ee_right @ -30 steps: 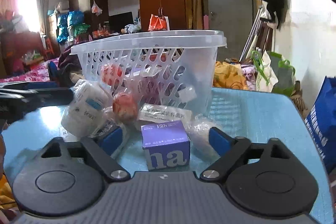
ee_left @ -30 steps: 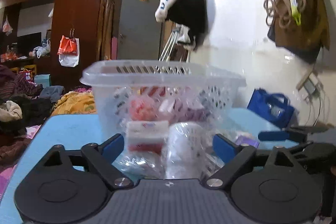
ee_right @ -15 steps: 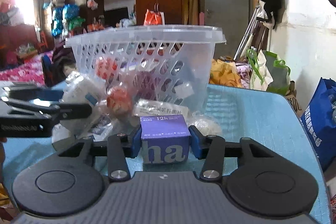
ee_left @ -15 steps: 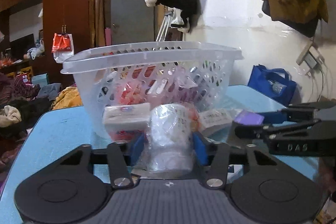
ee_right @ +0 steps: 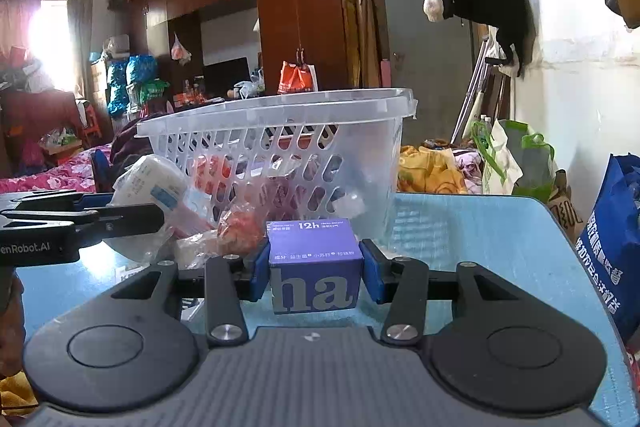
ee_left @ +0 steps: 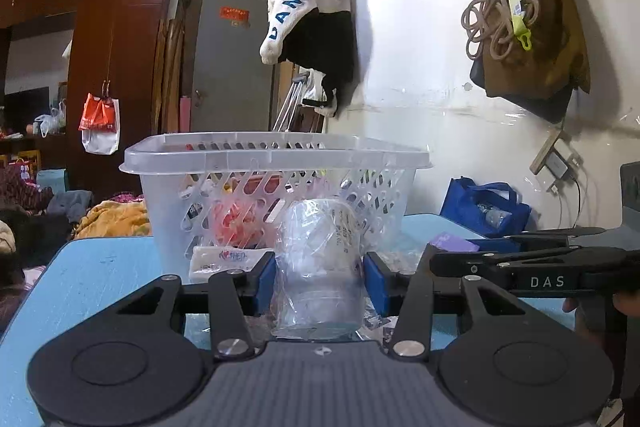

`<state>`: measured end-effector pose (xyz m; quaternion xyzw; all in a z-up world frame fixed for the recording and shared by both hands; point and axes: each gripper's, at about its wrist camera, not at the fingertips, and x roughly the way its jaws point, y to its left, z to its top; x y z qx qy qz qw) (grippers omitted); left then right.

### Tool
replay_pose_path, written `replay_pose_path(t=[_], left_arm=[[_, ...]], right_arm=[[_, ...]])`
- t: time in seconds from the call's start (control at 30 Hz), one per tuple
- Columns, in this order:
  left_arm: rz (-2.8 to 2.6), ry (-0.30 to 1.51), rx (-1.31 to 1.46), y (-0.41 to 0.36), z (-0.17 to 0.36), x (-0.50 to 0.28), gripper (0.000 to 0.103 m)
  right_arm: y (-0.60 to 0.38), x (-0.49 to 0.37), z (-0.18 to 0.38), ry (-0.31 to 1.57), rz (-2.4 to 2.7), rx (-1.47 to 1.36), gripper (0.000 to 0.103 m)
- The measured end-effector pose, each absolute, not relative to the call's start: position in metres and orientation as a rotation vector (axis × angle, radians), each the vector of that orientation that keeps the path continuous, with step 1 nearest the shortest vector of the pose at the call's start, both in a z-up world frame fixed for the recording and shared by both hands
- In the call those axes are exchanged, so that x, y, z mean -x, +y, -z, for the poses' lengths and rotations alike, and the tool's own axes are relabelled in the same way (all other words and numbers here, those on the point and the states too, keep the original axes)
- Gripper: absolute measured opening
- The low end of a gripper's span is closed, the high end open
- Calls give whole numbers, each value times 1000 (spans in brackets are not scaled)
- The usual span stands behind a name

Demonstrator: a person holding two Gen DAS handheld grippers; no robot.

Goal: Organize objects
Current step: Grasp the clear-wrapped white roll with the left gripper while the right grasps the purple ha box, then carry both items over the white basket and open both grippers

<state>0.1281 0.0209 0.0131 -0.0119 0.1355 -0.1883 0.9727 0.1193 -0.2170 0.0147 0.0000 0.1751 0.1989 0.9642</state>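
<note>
Your left gripper (ee_left: 320,283) is clamped on a plastic-wrapped roll (ee_left: 320,267), standing upright between the blue pads; your right gripper (ee_right: 316,273) is closed tight on a purple box (ee_right: 314,259), held level, wide face toward the camera. Both loads sit just off the blue table (ee_right: 480,239), and the white basket (ee_right: 280,147) lies straight ahead of both and higher, rim above the pads, so you likely need to lift before going forward; right looks slightly nearer, hard to tell
</note>
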Motion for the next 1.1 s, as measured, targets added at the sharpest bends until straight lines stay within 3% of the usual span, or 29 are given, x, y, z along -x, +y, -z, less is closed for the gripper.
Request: replay_pose_path(t=[0.93, 1.1], left_arm=[[360, 199, 39, 28, -14, -117, 50], [385, 171, 80, 39, -38, -116, 50]], right_arm=[[-222, -108, -17, 263, -400, -21, 50], [-222, -94, -44, 211, -439, -34, 50]])
